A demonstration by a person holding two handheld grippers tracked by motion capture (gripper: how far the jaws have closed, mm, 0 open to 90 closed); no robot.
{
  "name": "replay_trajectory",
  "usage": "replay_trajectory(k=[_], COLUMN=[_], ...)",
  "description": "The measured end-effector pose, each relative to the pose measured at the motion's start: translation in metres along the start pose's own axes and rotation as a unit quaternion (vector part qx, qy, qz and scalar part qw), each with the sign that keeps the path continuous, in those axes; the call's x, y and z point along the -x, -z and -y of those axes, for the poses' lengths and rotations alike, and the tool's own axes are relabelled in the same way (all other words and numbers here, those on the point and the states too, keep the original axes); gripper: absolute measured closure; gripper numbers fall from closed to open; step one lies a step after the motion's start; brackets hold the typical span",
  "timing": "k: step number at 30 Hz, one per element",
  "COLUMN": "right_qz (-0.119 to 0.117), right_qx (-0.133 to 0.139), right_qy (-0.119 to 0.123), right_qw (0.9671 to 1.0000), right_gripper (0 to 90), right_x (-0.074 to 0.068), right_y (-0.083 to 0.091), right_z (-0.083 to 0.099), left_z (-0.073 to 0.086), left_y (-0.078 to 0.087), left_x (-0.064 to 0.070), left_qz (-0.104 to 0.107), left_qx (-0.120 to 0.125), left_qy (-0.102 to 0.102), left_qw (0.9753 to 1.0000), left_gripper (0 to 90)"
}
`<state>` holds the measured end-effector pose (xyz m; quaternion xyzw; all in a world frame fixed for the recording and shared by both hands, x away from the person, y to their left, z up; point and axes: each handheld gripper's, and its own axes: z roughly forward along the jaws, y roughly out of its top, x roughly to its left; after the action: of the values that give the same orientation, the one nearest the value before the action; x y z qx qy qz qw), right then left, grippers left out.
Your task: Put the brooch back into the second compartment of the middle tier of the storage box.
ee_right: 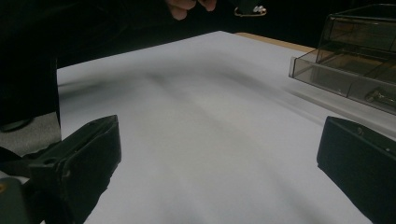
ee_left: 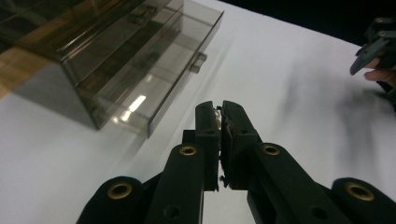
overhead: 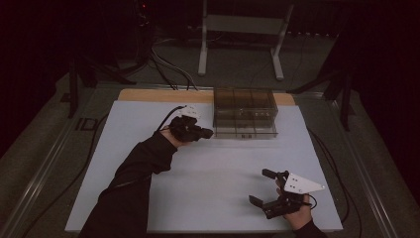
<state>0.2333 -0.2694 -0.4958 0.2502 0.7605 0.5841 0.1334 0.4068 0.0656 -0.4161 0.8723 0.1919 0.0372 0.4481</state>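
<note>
Counter [overhead: 208,188] covered by a pale sheet, with a strip of bare wood showing along the far edge. Smoked clear drawer box [overhead: 245,113] stands at the far middle of the sheet, its lowest drawer [ee_left: 154,88] pulled out a little toward the person.

Left gripper [overhead: 207,133] is held just beside the box's near left corner, pointing at it. In the left gripper view its fingers [ee_left: 208,126] are pressed together, with a small pale, crumpled bit caught between the tips; what it is cannot be told.

Right gripper [overhead: 262,187] sits near the front right of the sheet, well apart from the box, with a grey three-cornered plate [overhead: 303,184] on top. Its fingers [ee_right: 84,154] stand wide apart with nothing but bare sheet between them. In the right gripper view, a small metal item [ee_right: 380,97] lies inside the open drawer.
</note>
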Motion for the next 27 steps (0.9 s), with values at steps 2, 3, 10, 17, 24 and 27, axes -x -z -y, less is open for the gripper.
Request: replay_trajectory(k=[2, 3, 10, 17, 24, 27], right_qz=[0.000, 0.000, -0.002, -0.002, -0.003, -0.003], right_qx=[0.000, 0.001, 0.003, 0.001, 0.001, 0.003], right_qy=[-0.001, -0.001, 0.000, 0.002, -0.001, 0.000], right_qw=[1.0000, 1.0000, 1.0000, 1.0000, 1.0000, 1.0000], right_gripper=[0.0, 0.0, 0.0, 0.0, 0.0, 0.0], right_x=[0.000, 0.000, 0.000, 0.000, 0.000, 0.000], right_y=[0.000, 0.000, 0.000, 0.000, 0.000, 0.001], right_z=[0.000, 0.000, 0.000, 0.000, 0.000, -0.001], left_z=[-0.004, -0.006, -0.019, -0.030, -0.043, -0.048], left_y=[-0.002, -0.002, -0.011, -0.021, -0.033, -0.040], left_x=[0.001, 0.001, 0.002, 0.003, 0.003, 0.003], left_qz=[0.003, 0.003, 0.007, 0.013, 0.018, 0.019], left_qx=[0.002, 0.002, 0.001, 0.007, 0.011, 0.014], left_qy=[-0.001, -0.003, -0.008, -0.006, -0.008, -0.008], left_qw=[1.0000, 1.0000, 0.9999, 0.9999, 0.9998, 0.9997], left_gripper=[87.2, 87.2, 87.2, 87.2, 87.2, 87.1])
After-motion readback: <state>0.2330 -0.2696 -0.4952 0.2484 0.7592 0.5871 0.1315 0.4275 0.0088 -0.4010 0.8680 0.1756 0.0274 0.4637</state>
